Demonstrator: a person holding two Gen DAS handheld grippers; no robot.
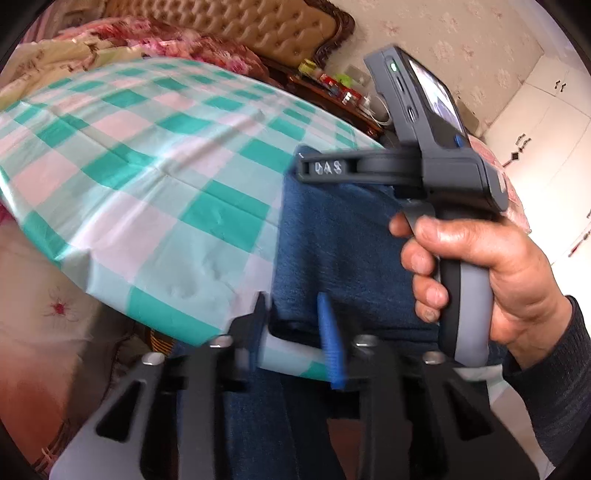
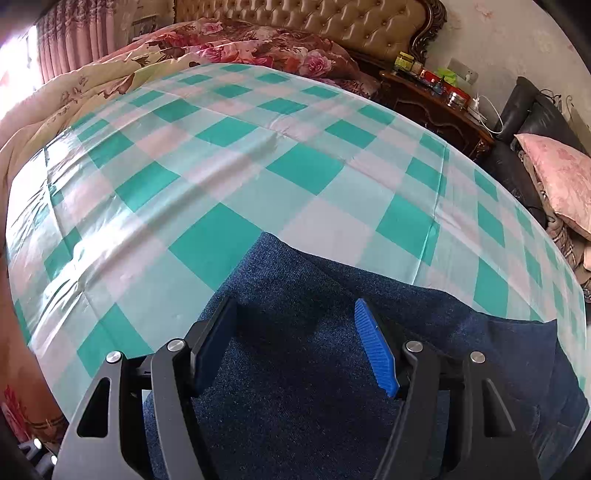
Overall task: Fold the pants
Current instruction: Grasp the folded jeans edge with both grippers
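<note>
Dark blue denim pants (image 1: 332,240) lie near the front edge of a table covered in a green-and-white checked cloth (image 1: 147,166). At that edge my left gripper (image 1: 293,328) is narrowly set, its black finger and blue pad (image 1: 330,339) pinching the pants' near edge; the picture is blurred there. A hand (image 1: 480,258) holds my right gripper (image 1: 306,168) over the pants' far end. In the right wrist view that gripper (image 2: 295,332) stands open just above the pants (image 2: 295,387), with nothing pressed between its pads. The checked cloth (image 2: 221,166) stretches beyond.
Behind the table is a bed with a floral quilt (image 2: 240,40) and a tufted headboard (image 2: 332,22). A dark nightstand (image 2: 436,103) with small items stands at the back right, beside a black sofa with a pink pillow (image 2: 557,181). White cupboard doors (image 1: 535,122) are at the right.
</note>
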